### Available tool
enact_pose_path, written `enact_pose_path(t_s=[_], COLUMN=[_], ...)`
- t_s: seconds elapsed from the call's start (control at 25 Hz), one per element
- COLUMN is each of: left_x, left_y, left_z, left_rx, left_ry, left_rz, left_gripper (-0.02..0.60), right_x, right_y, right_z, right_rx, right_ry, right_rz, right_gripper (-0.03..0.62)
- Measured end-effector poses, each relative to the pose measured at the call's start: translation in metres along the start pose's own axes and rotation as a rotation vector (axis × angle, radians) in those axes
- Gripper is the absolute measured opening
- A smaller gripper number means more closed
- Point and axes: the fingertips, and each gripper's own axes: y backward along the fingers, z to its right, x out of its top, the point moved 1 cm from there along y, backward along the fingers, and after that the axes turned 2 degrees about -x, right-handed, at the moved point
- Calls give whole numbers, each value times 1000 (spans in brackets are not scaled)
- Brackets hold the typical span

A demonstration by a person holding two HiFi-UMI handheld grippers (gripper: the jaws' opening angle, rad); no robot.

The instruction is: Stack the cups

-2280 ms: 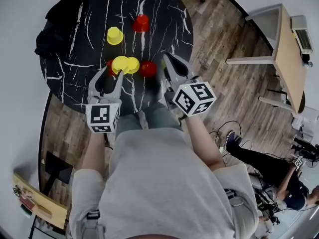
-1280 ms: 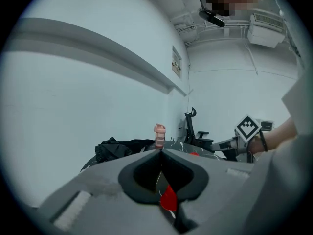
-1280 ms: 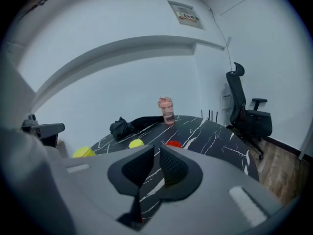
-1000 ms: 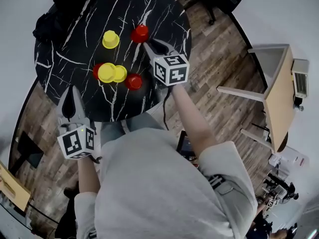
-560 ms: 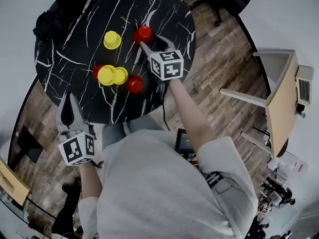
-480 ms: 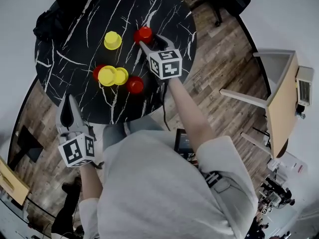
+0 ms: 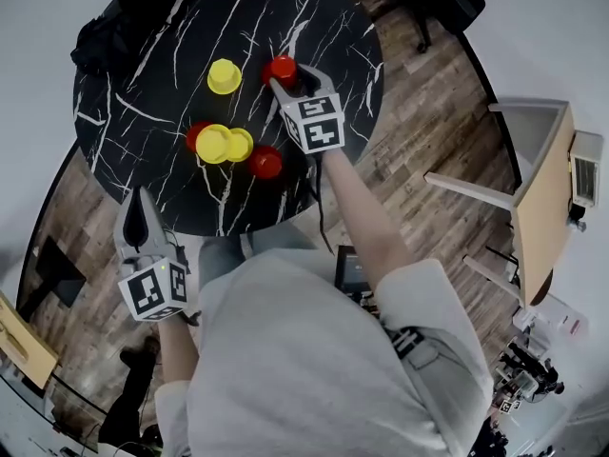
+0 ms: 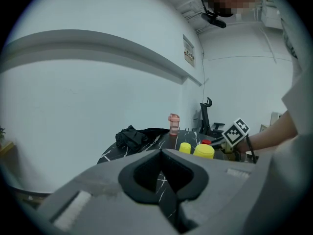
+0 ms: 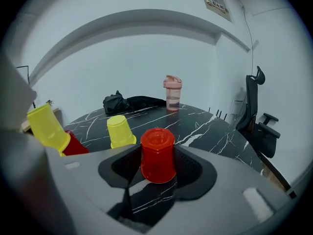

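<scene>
**Surroundings.** Wooden plank floor (image 7: 419,112) lies below a round worktop (image 7: 143,93). Nearest on the worktop is a cluster of four cups (image 7: 213,144), two yellow and two red, touching; one yellow cup leans tilted on a red one. Beyond it a lone yellow cup (image 7: 224,76) stands inverted. At the far rim are a pink bottle (image 9: 172,93) and a black cloth bundle (image 9: 117,102). An office chair (image 9: 257,116) stands off to the right.

**Left hand-held gripper** (image 7: 133,219). Clenched and empty, held off the near rim.

**Right hand-held gripper** (image 7: 290,76). Jaws wide and just been closing. They straddle the red cup (image 9: 157,155), which stands inverted on the worktop just beside the lone yellow cup. No pad is visibly pressing on it.

**Materials.** The worktop is glossy black with white veining. The cups are smooth, tapered, faceted plastic. The jaws are grey with dark notched pads.
</scene>
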Motion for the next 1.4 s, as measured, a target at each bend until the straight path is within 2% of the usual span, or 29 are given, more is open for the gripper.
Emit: enact_pose_path(t_s=[0.36,0.76,1.12,1.4], left_x=[19,30,33,30], left_y=[-14,-19,-15,-11], left_z=[16,39,45,43], left_rx=[-134,-332,-462,-524], left_ry=[-44,-91,-114,-138], left_rz=[35,56,60,56], left_gripper=[6,6,6,6], right_x=[14,19,7,-7], right_y=[61,134,169,171], right_z=[-13,-42,-73,-105], right_rx=[-14,-90,-166,-178], right_ry=[-104,-210,-278,-300], right_rz=[75,144,146,123], right_gripper=[206,206,206,207])
